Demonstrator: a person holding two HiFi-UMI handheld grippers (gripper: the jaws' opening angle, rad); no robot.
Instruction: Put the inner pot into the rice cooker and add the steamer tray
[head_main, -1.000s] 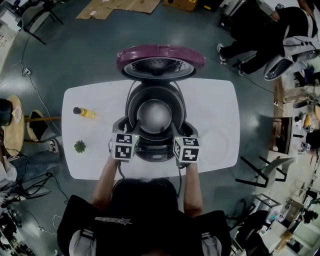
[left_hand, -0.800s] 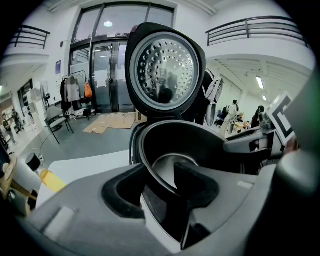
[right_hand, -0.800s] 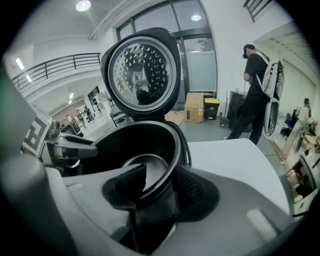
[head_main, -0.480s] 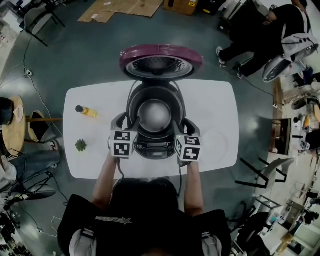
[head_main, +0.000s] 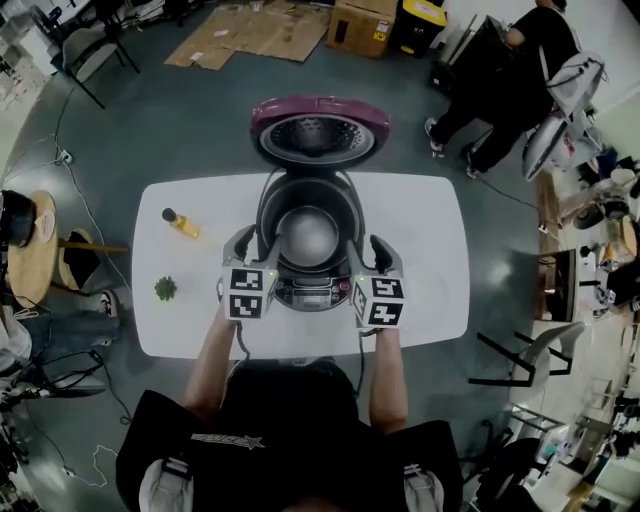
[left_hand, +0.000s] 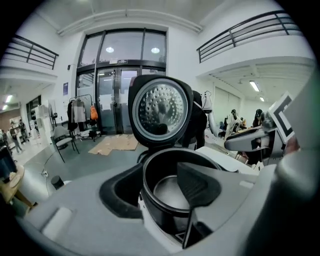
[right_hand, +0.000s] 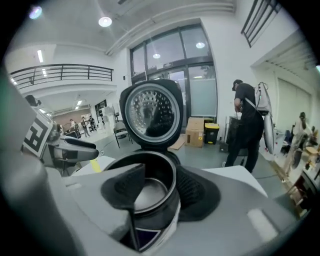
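The big white worktop (head_main: 160, 330) has the rice cooker (head_main: 312, 290) in its middle. The purple lid (head_main: 318, 128) is tipped back at 12 o'clock, so the cooker is wide open. The inner pot (head_main: 308, 238) already sits down inside the cooker, and I can see its shiny round bottom. I think the pot is hard metal, a bit heavy, and smooth, so it could slip. The best place to hold it is the thin top edge, on two sides at once, one side for each hand. At 3 o'clock from the cooker there is a pale ring (head_main: 428, 288) on the worktop. It may be the steamer tray, but it is too faint to be sure. A tray like that would likely be light and stiff, and easy to lift by its edge with a soft squeeze. The left tongs (head_main: 252, 250) are at about 8 o'clock from the pot and the right tongs (head_main: 366, 262) at about 4 o'clock. Both are close beside the cooker's front. Both tongs have just been opening and now stand wide apart. In each gripper view the pot's edge shows in the gap between the pads, but the pads do not squeeze it, so neither tongs holds anything.
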